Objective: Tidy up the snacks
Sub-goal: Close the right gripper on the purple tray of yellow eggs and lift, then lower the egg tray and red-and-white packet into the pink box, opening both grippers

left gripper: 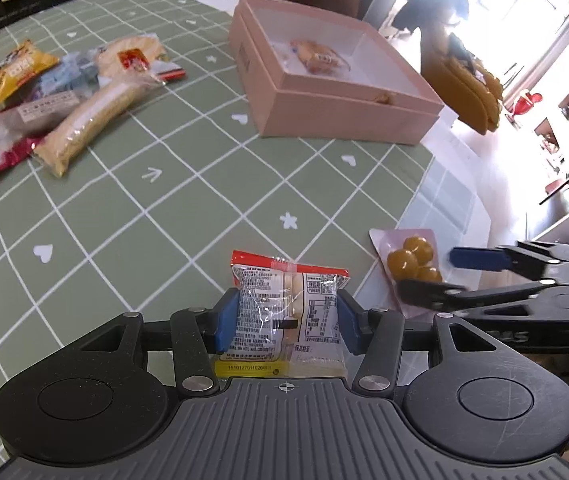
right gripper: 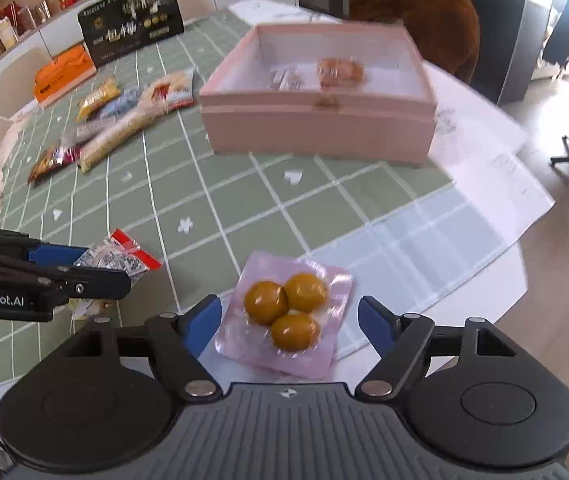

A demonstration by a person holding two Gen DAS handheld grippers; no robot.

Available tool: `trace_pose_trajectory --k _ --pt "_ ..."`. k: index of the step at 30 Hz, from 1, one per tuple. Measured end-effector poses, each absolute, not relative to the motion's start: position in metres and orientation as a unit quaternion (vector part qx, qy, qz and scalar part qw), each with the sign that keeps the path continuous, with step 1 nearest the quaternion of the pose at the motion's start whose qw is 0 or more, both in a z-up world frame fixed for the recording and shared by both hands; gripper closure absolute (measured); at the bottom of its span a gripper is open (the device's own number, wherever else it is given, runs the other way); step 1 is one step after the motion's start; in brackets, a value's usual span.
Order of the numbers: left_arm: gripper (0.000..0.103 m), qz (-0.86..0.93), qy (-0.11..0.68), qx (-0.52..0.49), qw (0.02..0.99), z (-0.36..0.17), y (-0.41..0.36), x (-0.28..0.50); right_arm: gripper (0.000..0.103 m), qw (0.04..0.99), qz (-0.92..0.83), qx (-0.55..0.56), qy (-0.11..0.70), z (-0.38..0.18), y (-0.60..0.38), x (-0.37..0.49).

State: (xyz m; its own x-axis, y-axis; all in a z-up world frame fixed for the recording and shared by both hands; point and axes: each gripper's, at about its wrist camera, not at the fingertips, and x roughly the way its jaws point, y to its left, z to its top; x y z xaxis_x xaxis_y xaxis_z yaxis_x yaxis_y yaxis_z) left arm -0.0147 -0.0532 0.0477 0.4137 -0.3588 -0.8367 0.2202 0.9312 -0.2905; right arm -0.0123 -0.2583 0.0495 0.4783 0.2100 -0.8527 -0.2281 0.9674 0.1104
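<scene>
Green checked cloth (left gripper: 172, 208) covers the surface in the left wrist view, with a pink box (left gripper: 336, 92) at its far side and loose snacks (left gripper: 64, 96) beside it. Left tool (left gripper: 284, 316) clamps a clear printed snack packet (left gripper: 284, 304) between its blue pads. From the right wrist view, the right tool (right gripper: 290, 316) stands wide apart around a pink pack of three yellow balls (right gripper: 284, 316), pads not touching it.
</scene>
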Motion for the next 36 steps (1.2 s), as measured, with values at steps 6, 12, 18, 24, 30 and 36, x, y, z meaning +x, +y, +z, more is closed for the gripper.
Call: trace_pose_trajectory --k 6,12,18,24,30,36 --pt "0.046 -0.176 0.513 -0.066 0.838 0.051 -0.054 -0.018 0.034 0.858 0.106 -0.054 0.499 0.031 -0.235 -0.004" --pt "0.047 -0.187 0.459 -0.099 0.863 0.084 -0.050 0.001 0.036 0.869 0.120 -0.031 0.479 0.058 -0.246 -0.010" --pt "0.045 -0.250 0.363 -0.126 0.889 0.146 -0.080 0.088 0.036 0.888 0.113 -0.007 0.445 0.100 -0.263 0.004" --pt "0.048 -0.230 0.380 -0.139 0.885 0.104 -0.109 0.158 0.035 0.911 0.074 -0.020 0.405 0.135 -0.276 0.027" --pt "0.048 -0.243 0.345 -0.131 0.897 0.106 -0.073 0.127 0.035 0.923 0.052 -0.012 0.381 0.157 -0.287 0.053" --pt "0.048 -0.152 0.345 -0.105 0.920 0.094 0.001 0.105 0.032 0.921 0.056 0.006 0.386 0.159 -0.273 0.139"
